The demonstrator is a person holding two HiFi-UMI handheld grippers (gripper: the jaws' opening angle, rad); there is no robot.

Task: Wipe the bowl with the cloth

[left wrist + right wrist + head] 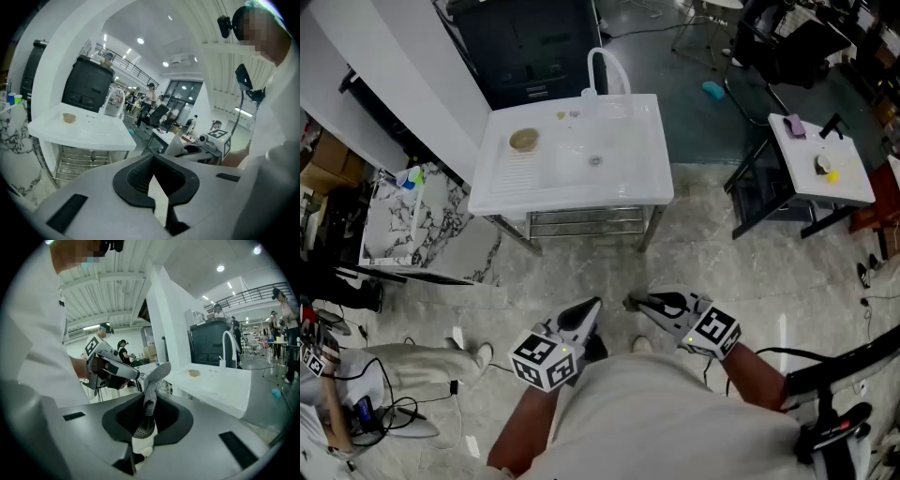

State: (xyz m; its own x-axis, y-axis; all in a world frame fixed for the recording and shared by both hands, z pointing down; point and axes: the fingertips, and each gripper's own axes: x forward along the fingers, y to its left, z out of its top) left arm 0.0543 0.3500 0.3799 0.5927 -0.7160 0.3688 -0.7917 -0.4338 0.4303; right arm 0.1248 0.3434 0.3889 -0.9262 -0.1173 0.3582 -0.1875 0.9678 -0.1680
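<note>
A small brown bowl (523, 141) stands on the drainboard of the white sink table (637, 187), far ahead of both grippers; it also shows as the bowl (69, 117) in the left gripper view and the bowl (193, 373) in the right gripper view. My left gripper (587, 314) is held close to my body, shut and empty (153, 161). Beside it, my right gripper (639, 302) is shut on a grey mesh cloth (151, 394), which sticks up past the jaws. Each gripper shows in the other's view: the right gripper (206, 140), the left gripper (110, 369).
A white faucet (605, 70) rises at the sink's back edge, with a black cabinet (534, 37) behind. A marble counter (403, 220) with bottles is at left. A white side table (834, 183) with small items stands at right. Cables lie on the floor at lower left.
</note>
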